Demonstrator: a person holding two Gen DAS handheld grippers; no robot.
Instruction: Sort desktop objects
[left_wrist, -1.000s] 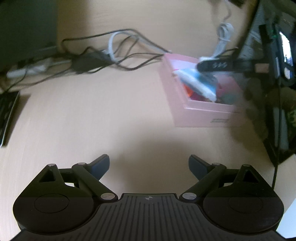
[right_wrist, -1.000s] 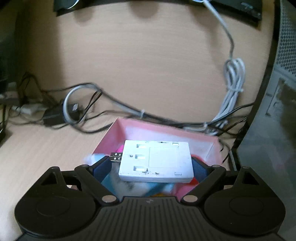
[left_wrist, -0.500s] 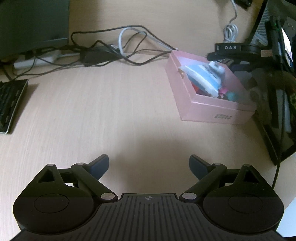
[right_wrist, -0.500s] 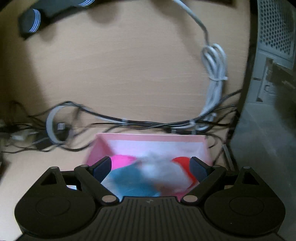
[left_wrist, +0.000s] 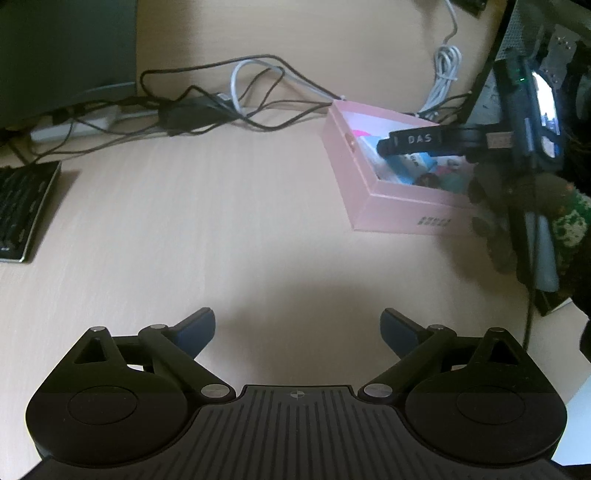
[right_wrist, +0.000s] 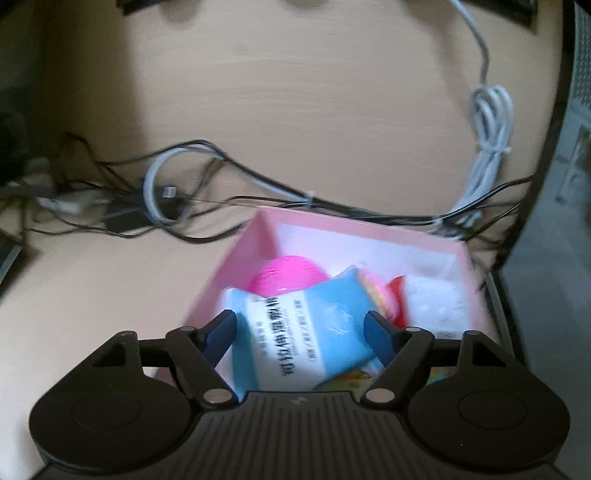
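Sorting step near its end: right gripper (right_wrist: 300, 326) hangs over the pink box (right_wrist: 236, 258), pointing down into it, jaws closing with nothing pinched; a blue packet (right_wrist: 314, 332) printed with text lies in the box beneath and between the blue pads, apparently resting on the other contents and not pressed by them. Beside it sit a bright pink round object (right_wrist: 291, 273), something red, and a white item (right_wrist: 432, 299) against the right wall; the view is motion-blurred, so finer detail cannot be told. Left gripper (left_wrist: 297, 326) hovers over bare desk (left_wrist: 221, 221), jaws spread wide and opening, empty. From its camera the box (left_wrist: 402, 214) stands well to the right, with the right gripper's black finger (left_wrist: 417, 142), marked DAS, reaching over the rim.

Judged from this, no loose object remains on the visible desktop. The next move seems to call for lifting the right gripper clear of the box without catching the packet, then searching for anything left unsorted.

Surface: pale wood-grain desk. Along its back run a tangle of black cables (left_wrist: 207, 107) and a coiled white cable (right_wrist: 487, 147); a keyboard edge (left_wrist: 22, 210) lies at left, and a dark computer case (right_wrist: 554, 221) stands at right
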